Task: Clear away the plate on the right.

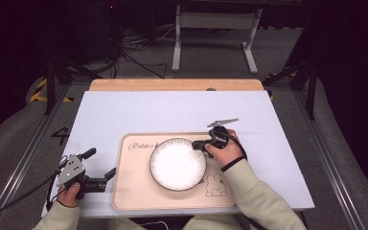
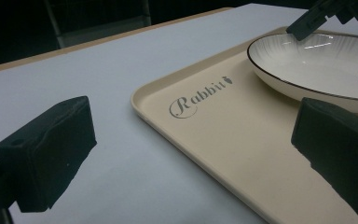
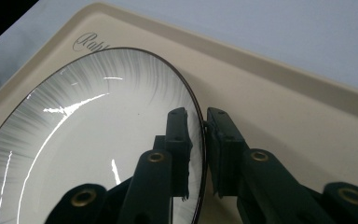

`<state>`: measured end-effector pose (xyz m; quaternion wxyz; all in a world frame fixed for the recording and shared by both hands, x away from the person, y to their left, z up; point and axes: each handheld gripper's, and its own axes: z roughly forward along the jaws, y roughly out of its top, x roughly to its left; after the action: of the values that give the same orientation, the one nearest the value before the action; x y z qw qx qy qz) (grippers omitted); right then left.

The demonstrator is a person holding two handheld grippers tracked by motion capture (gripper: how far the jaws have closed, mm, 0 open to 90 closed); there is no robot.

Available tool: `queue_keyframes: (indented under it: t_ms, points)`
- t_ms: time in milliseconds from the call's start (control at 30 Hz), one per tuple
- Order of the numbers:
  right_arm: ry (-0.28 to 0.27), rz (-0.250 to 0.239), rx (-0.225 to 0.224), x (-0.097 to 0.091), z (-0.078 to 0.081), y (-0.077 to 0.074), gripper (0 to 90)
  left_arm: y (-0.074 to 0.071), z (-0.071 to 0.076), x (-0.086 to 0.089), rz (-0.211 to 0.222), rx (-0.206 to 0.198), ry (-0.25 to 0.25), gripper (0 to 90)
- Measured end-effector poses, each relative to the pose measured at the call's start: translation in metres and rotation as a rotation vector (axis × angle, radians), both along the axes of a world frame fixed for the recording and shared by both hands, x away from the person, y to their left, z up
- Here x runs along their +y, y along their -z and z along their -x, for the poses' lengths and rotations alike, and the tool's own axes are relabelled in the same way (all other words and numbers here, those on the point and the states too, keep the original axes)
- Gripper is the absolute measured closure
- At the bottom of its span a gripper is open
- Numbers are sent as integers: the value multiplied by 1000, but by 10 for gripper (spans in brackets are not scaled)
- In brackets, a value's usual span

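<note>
The white plate [image 1: 178,164] is set on the beige tray [image 1: 134,191] near the table's front edge; its right rim is straddled by the right gripper [image 3: 199,140], jaws narrow, a slight gap visible; the left gripper [image 1: 100,164] is held wide open, empty, just left of the tray.

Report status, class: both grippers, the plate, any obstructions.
Right gripper astride white black-rimmed plate rim. Left gripper open, beside beige tray. Nothing in the way.
</note>
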<state>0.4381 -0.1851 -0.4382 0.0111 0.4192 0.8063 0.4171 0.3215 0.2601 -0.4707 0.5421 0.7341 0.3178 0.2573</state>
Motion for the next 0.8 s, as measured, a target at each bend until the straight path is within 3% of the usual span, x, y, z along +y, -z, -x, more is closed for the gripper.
queue_keyframes:
  t_ms: [233,333,467,567,667,800]
  points:
    - [5,-28,-72,-6,2,-8,658,0,0,0,1,0,1,2]
    - [-26,-57,-142,-7,5,-15,566,0,0,0,1,1,1,2]
    - [-64,-100,-278,-8,9,-22,475,0,0,0,1,0,2,2]
    - [-82,-91,-316,-11,13,-28,436,0,0,0,1,1,0,2]
    - [-91,-73,-354,-12,16,-32,304,0,0,0,-2,-2,0,2]
    - [-121,-73,-388,-14,19,-34,198,0,1,0,-1,-3,-1,2]
